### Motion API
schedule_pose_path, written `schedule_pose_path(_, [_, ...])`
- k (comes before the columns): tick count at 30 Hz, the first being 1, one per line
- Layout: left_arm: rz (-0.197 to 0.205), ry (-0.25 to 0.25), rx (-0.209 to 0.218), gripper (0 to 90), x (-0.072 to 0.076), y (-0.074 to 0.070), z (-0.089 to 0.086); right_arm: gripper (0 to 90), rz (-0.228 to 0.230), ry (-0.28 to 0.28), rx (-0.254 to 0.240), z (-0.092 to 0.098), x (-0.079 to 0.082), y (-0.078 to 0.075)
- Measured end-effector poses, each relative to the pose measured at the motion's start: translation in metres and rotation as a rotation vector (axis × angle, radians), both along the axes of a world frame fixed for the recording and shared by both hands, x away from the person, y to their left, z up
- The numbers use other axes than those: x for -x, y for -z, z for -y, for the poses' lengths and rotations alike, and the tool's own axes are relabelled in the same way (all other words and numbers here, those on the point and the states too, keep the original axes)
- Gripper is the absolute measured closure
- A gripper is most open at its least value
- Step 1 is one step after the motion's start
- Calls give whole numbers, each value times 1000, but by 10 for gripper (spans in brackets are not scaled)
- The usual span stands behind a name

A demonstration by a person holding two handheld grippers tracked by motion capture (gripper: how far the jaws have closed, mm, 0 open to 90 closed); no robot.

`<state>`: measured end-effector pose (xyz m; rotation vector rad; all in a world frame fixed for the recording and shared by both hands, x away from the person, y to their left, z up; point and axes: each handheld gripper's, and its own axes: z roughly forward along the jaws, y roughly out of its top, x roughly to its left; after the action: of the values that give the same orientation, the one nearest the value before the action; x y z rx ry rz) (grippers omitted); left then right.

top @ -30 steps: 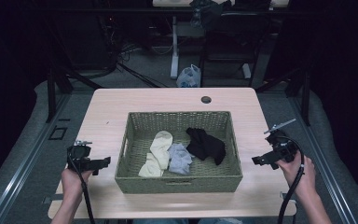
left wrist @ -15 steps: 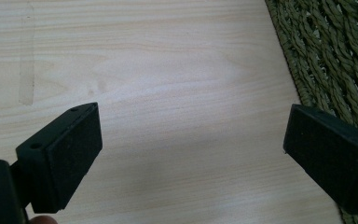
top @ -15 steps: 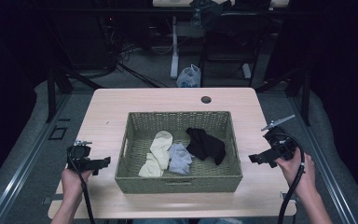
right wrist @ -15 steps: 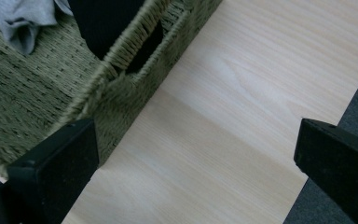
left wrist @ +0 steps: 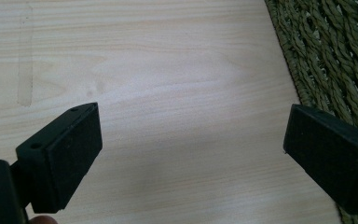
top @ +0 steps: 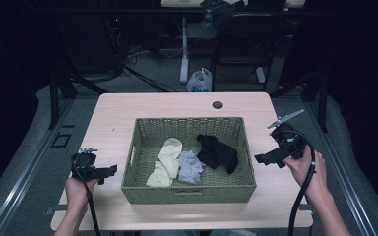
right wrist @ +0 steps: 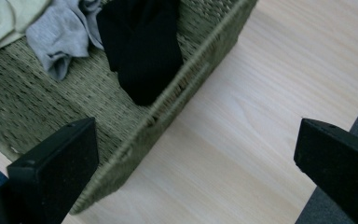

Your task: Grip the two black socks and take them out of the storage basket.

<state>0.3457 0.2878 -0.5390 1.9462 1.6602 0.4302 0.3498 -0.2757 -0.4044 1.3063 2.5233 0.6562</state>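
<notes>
A green woven basket (top: 189, 191) sits mid-table and holds a cream sock (top: 166, 156), a grey sock (top: 189, 166) and a black sock (top: 217, 153). My left gripper (top: 109, 171) rests low over the table just left of the basket, open, with bare wood between its jaws (left wrist: 191, 154). My right gripper (top: 266, 159) hovers above the table just right of the basket, open and empty. In the right gripper view the basket's right wall (right wrist: 182, 84), the black sock (right wrist: 144, 46) and the grey sock (right wrist: 63, 35) lie ahead of the jaws.
The light wood table (top: 128, 113) has a round cable hole (top: 217, 104) at its far edge. Bare wood lies on both sides of the basket. A white plastic bag (top: 200, 80) sits on the floor beyond the table, among dark stands.
My right gripper has risen slightly and edged toward the basket's right wall. The left gripper and the socks have stayed put.
</notes>
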Motion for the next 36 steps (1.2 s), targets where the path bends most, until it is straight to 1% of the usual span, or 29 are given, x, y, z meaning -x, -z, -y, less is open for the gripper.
schedule_pose_path(1, [-2,0,1,43,0,0,0,0,1,-18,10,-7,-3,-5])
schedule_pose_path(2, [-3,-1,0,43,0,0,0,0,1,-18,10,-7,-3,-5])
schedule_pose_path(3, [-2,1,-1,43,0,0,-1,0,8,-19,16,-11,-4,-7])
schedule_pose_path(4, [0,0,-1,43,0,0,-1,0,7,-35,21,-17,-8,-11])
schedule_pose_path(5, [0,0,-1,43,0,0,-1,0,7,-35,21,-17,-8,-11])
schedule_pose_path(6, [-1,1,-1,43,0,0,-1,0,10,-41,26,-24,-11,-14])
schedule_pose_path(7, [-4,1,2,43,0,0,-1,0,10,-41,26,-24,-11,-14])
schedule_pose_path(9, [-1,2,2,43,0,0,0,0,3,-55,24,-31,-15,-17])
schedule_pose_path(10, [-1,2,2,43,0,0,0,0,3,-57,36,-37,-19,-18])
schedule_pose_path(11, [-1,2,2,43,0,0,0,0,3,-57,36,-37,-19,-18])
schedule_pose_path(13, [-1,2,3,43,0,1,0,2,-4,-70,44,-43,-23,-19])
schedule_pose_path(14, [-1,2,3,43,0,1,-1,4,-10,-76,52,-50,-27,-19])
schedule_pose_path(15, [-1,2,3,43,0,1,-1,4,-10,-76,52,-50,-27,-19])
schedule_pose_path(18, [-1,3,2,43,0,1,-1,8,-24,-95,72,-60,-33,-18])
schedule_pose_path(23, [-1,3,1,43,0,1,-1,16,-35,-114,86,-75,-43,-14])
schedule_pose_path(26, [-1,4,2,43,-1,1,-1,16,-52,-123,98,-84,-49,-10])
schedule_pose_path(28, [-1,4,2,43,-1,1,-1,17,-54,-120,88,-86,-51,-9])
schedule_pose_path(29, [0,4,3,43,-1,1,-1,16,-47,-114,80,-90,-53,-6])
schedule_pose_path(30, [0,4,2,43,-1,1,-1,16,-47,-114,80,-90,-53,-6])
schedule_pose_path(31, [-1,4,2,43,-1,1,-1,18,-64,-124,103,-93,-57,-6])
schedule_pose_path(36, [0,4,2,43,-1,1,-1,25,-77,-124,117,-99,-62,-2])
